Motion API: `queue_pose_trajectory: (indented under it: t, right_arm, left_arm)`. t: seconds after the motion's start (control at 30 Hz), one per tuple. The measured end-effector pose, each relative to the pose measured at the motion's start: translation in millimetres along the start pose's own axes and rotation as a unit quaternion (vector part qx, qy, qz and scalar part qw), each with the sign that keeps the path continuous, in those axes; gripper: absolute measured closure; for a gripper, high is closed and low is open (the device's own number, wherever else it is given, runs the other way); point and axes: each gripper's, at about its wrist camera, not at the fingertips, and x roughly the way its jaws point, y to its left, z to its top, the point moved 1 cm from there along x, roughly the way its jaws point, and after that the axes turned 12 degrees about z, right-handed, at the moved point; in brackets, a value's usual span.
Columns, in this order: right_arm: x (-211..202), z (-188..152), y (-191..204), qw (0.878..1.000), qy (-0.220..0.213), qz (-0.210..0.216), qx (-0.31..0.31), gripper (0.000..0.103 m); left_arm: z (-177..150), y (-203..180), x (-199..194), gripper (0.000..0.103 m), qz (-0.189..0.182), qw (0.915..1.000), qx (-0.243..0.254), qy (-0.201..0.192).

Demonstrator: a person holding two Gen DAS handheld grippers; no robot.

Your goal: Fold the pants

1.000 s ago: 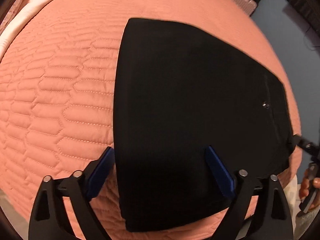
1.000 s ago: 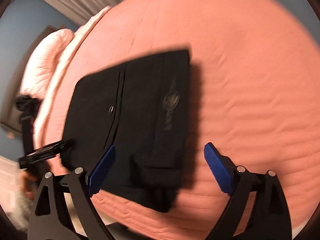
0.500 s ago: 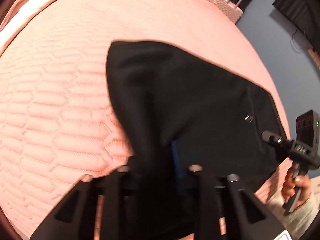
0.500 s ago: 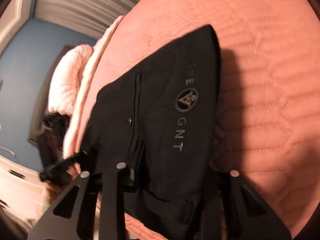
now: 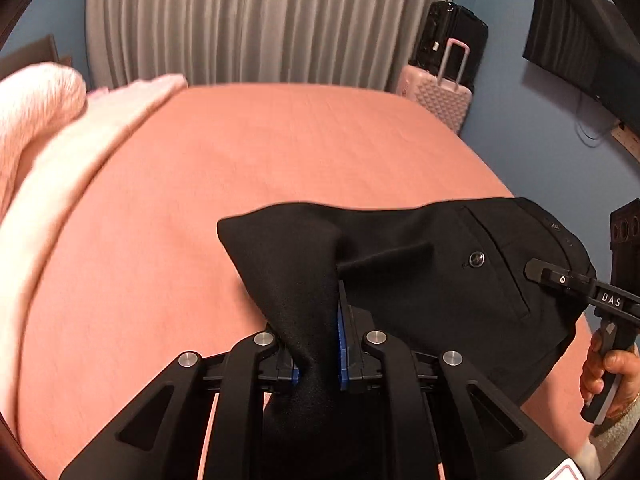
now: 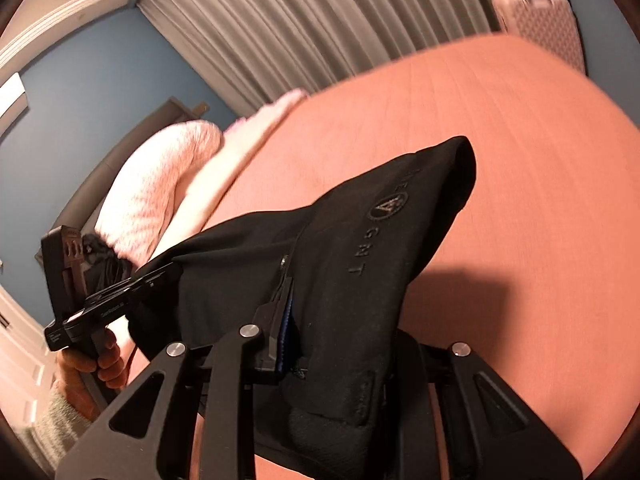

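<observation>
Black woven fabric, a folded pair of pants (image 5: 420, 280), hangs lifted above a salmon-pink quilted bedspread (image 5: 240, 160), gathered at its near edge by two hand-held grippers. A small round button (image 5: 476, 258) beside a pocket slit shows in the left wrist view; a circular emblem (image 6: 390, 207) with grey lettering below it shows in the right wrist view.

The left gripper (image 5: 320, 356) has its blue-padded fingers (image 5: 341, 344) drawn nearly together, pinching a twisted bunch of the cloth that rises from between them. The right gripper (image 6: 332, 344) has closed its fingers on a thicker, layered edge of the same pants, so a gap remains between them, filled by fabric; one blue pad (image 6: 285, 334) is visible, the other is hidden under the cloth. Both sets of fingers have just been closing, with the pants between them.

Each view also shows the opposite gripper at the far side of the garment, held by a hand (image 5: 604, 376), the other hand (image 6: 90, 360) wearing a pale knit cuff.

A fluffy pale-pink blanket (image 5: 36, 112) lies at the bed's head end. Behind the bed hang grey pleated curtains (image 5: 260, 20); a pink hard-shell suitcase (image 5: 438, 100) and a black suitcase (image 5: 456, 44) stand against a blue wall (image 5: 520, 128).
</observation>
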Motion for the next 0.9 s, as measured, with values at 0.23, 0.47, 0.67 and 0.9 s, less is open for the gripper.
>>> queue_pose_trajectory:
  t: [0.23, 0.47, 0.67, 0.9]
  right_arm:
    - [61, 16, -111, 0.983, 0.056, -0.164, 0.062, 0.055]
    - [104, 56, -54, 0.994, 0.047, -0.099, -0.019, 0.055]
    - [207, 51, -68, 0.982, 0.140, -0.102, -0.077, 0.068]
    - [186, 96, -46, 0.994, 0.079, -0.061, -0.038, 0.080]
  left_arm:
    - [2, 48, 116, 0.074, 0.157, 0.9809, 0.006, 0.115]
    - [38, 27, 100, 0.051, 0.112, 0.9916, 0.000, 0.064]
    - [37, -2, 181, 0.038, 0.096, 0.9849, 0.025, 0.142]
    - [98, 3, 161, 0.052, 0.085, 0.9910, -0.027, 0.100]
